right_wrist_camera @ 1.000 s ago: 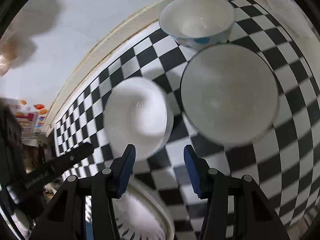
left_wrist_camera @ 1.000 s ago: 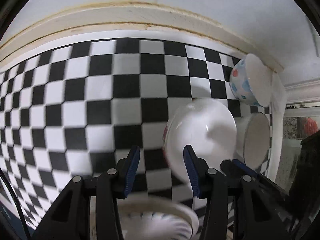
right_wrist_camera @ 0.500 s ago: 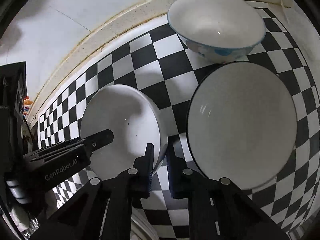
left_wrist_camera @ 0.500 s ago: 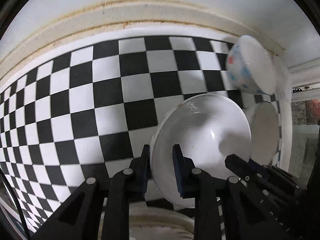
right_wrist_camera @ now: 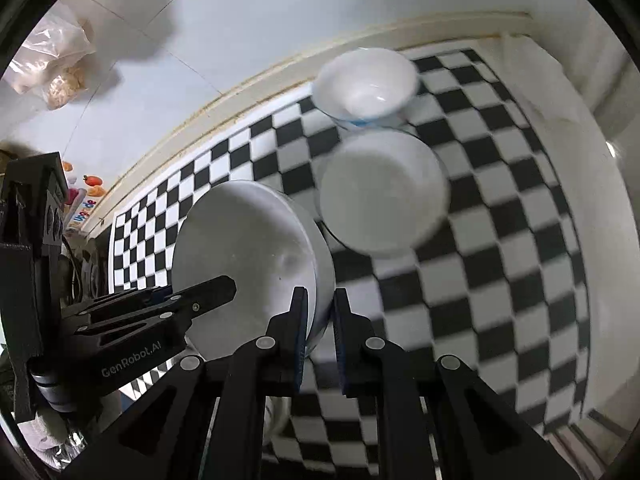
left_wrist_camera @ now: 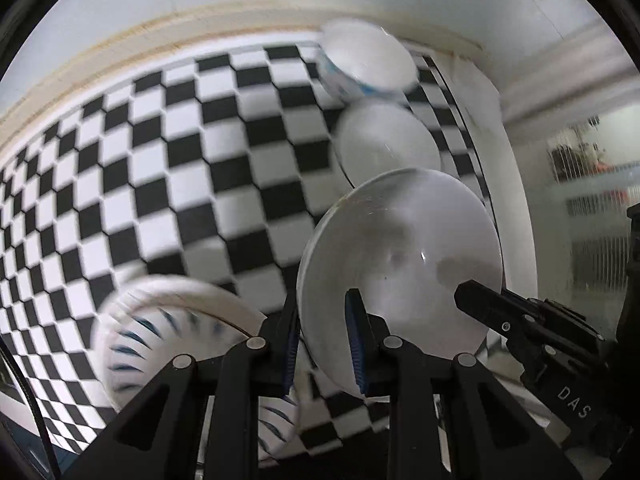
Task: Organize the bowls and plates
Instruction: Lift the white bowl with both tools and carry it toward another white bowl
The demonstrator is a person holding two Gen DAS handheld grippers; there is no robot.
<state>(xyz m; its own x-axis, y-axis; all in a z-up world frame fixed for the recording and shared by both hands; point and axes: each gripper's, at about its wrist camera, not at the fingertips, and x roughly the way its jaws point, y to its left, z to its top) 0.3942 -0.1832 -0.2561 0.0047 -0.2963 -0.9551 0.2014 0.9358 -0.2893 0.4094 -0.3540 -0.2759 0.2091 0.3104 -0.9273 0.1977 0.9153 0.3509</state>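
Observation:
A plain white bowl (left_wrist_camera: 404,256) (right_wrist_camera: 248,256) is held above the checkered table by both grippers. My left gripper (left_wrist_camera: 322,344) is shut on its left rim. My right gripper (right_wrist_camera: 320,328) is shut on its right rim. The right gripper's fingers (left_wrist_camera: 492,304) show in the left wrist view, the left gripper's fingers (right_wrist_camera: 200,294) in the right wrist view. A white bowl with a dark rim (left_wrist_camera: 386,142) (right_wrist_camera: 382,192) sits on the table beyond. A blue-patterned bowl (left_wrist_camera: 362,60) (right_wrist_camera: 366,84) stands behind it near the wall.
A white dish with blue stripes (left_wrist_camera: 160,320) sits on the checkered tablecloth (left_wrist_camera: 160,152) below and left of the held bowl. A cream wall edge (right_wrist_camera: 240,92) runs along the table's far side. Plastic bags (right_wrist_camera: 52,60) hang on the wall at the left.
Both grippers closed on the white bowl's rims and lifted it off the table. The other bowls now look smaller and farther; the striped dish has come into fuller view.

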